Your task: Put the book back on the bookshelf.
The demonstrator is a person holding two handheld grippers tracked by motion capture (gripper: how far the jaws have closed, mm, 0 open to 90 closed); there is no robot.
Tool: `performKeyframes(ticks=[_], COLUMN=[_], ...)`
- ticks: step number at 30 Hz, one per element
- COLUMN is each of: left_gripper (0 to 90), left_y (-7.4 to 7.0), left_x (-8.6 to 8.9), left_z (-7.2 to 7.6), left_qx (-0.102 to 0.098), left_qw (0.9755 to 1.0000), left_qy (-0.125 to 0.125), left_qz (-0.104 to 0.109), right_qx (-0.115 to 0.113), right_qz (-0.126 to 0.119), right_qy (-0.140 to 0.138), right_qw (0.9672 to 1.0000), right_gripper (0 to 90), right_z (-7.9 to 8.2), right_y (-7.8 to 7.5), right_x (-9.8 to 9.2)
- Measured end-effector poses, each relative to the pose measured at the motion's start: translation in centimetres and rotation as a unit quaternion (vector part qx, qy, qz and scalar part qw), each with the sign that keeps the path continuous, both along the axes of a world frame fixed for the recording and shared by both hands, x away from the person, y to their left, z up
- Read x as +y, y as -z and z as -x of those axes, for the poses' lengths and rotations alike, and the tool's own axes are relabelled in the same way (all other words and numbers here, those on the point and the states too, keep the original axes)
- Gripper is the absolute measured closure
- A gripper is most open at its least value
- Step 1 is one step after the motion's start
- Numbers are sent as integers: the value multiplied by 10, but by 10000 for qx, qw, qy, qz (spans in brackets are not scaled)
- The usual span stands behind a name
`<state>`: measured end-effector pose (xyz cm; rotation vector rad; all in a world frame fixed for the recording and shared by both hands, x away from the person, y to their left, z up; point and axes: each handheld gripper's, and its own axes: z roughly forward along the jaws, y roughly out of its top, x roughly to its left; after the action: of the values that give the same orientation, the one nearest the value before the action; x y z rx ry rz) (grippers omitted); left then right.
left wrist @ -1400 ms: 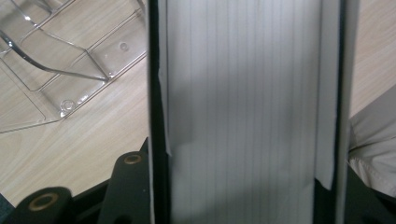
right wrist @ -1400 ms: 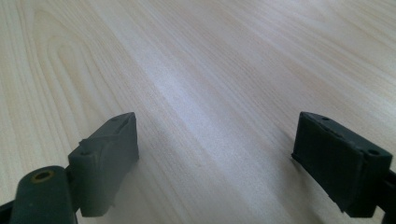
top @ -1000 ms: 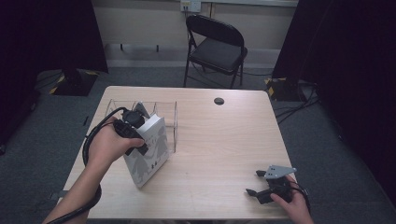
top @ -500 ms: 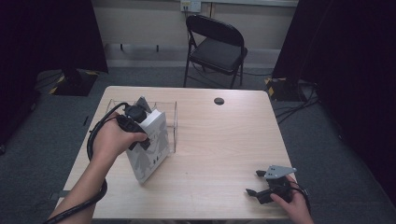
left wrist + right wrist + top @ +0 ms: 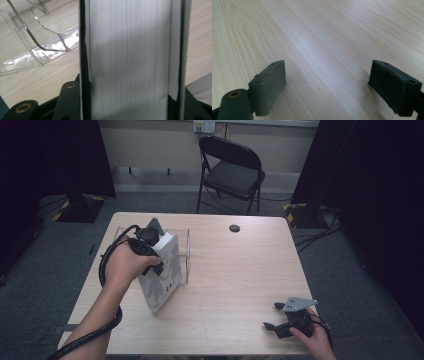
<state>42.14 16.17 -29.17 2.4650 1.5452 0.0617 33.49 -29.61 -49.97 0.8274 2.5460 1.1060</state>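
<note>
A thick white book (image 5: 162, 275) with a grey picture on its cover stands tilted on one lower corner on the wooden table (image 5: 240, 270), left of centre. My left gripper (image 5: 150, 252) is shut on the book near its top; in the left gripper view the page edges (image 5: 130, 60) run between the two black jaws. A clear plastic stand (image 5: 187, 255) sits right behind the book, and its curved walls (image 5: 37, 37) lie on the wood beside it. My right gripper (image 5: 272, 315) rests near the table's front right edge, open, with bare wood between its pads (image 5: 270, 85).
A small black round disc (image 5: 234, 228) lies near the table's far edge. A black folding chair (image 5: 232, 170) stands beyond the table. Dark curtains hang on both sides, and cables lie on the floor at the right.
The left hand and the book have shifted slightly toward the clear stand. The right gripper has stayed where it was.
</note>
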Motion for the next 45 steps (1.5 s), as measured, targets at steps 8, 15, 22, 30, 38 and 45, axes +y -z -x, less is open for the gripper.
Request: performKeyframes(ticks=[8, 15, 22, 30, 38, 45], left_gripper=[530, 531, 530, 531, 531, 531], left_y=[-2, -3, -3, 0, -2, -3], left_x=[-4, -4, -2, -7, -9, -13], left_z=[-6, -11, -14, -19, -25, -29], left_qx=[78, -16, -27, 47, 51, 46], left_qw=[9999, 9998, 9997, 9990, 9983, 9979], left_qy=[-89, -184, -256, -443, -571, -653], left_qz=[-18, -9, 50, 50, 65, -3], right_qx=[-2, -1, -1, -1, 0, -1], right_qz=[1, 1, 0, 1, 0, 1], right_qy=[0, 0, 0, 1, 0, 0], right_qw=[10000, 10000, 10000, 10000, 10000, 10000], right_gripper=[132, 132, 132, 133, 133, 132], right_z=[0, 0, 0, 0, 0, 0], right_y=[0, 0, 0, 0, 0, 0], right_x=[0, 0, 0, 0, 0, 0])
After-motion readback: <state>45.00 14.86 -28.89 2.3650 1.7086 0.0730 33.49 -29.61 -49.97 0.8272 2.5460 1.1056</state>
